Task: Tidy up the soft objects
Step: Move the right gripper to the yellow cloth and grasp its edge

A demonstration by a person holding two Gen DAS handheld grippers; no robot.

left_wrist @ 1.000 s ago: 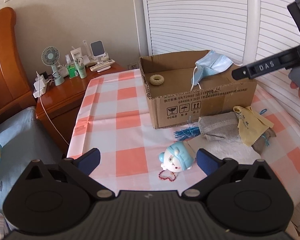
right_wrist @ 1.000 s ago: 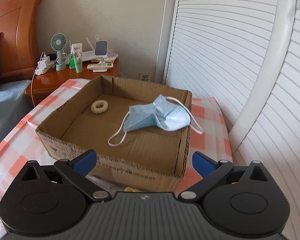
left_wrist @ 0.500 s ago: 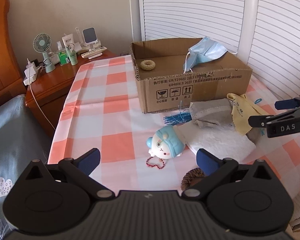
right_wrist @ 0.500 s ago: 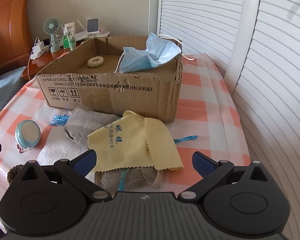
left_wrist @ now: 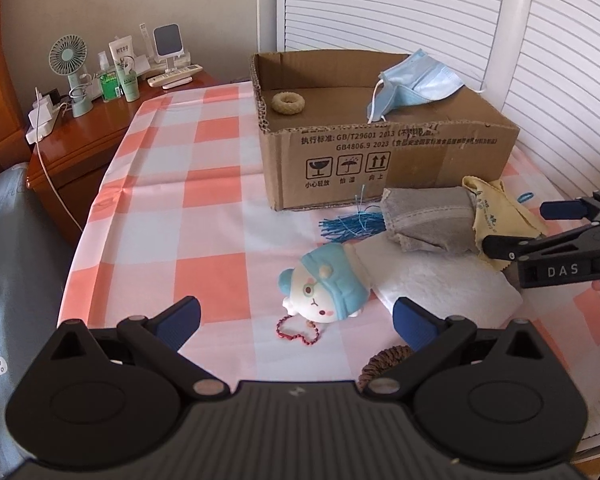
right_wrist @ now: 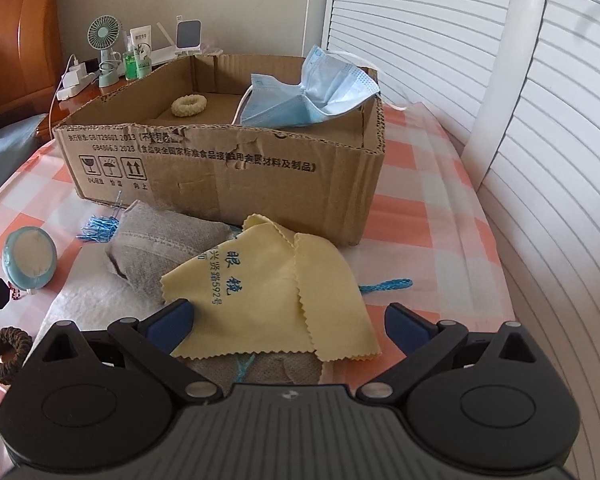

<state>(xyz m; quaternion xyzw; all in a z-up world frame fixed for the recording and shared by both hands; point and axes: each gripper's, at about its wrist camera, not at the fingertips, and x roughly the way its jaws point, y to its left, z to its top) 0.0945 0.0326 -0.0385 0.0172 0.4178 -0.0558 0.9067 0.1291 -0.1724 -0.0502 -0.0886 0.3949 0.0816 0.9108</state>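
Observation:
A cardboard box point(left_wrist: 388, 164) point(right_wrist: 236, 176) stands on the checked cloth, holding a cream hair ring point(left_wrist: 287, 103) point(right_wrist: 188, 105) and a blue face mask point(left_wrist: 418, 82) point(right_wrist: 316, 94) draped over its rim. In front lie a yellow lens cloth point(right_wrist: 268, 292) point(left_wrist: 496, 208), grey cloths point(left_wrist: 428, 220) point(right_wrist: 156, 244), a white towel point(left_wrist: 440, 288), a blue-capped plush toy point(left_wrist: 326, 290) point(right_wrist: 30, 258) and a brown hair tie point(right_wrist: 6, 354) point(left_wrist: 380, 364). My left gripper point(left_wrist: 296, 320) is open just before the plush. My right gripper point(right_wrist: 286, 322) point(left_wrist: 536, 228) is open, low over the yellow cloth.
A wooden nightstand point(left_wrist: 88, 144) at the back left carries a small fan point(left_wrist: 70, 76), bottles and a charger cable. White louvred doors point(left_wrist: 400, 12) point(right_wrist: 540, 120) run along the right. A blue tassel point(left_wrist: 348, 226) lies by the box. A bed with grey bedding point(left_wrist: 16, 264) is at left.
My right gripper has come down from above the box to just over the yellow cloth. My left gripper has drawn closer to the plush toy. Both stay open.

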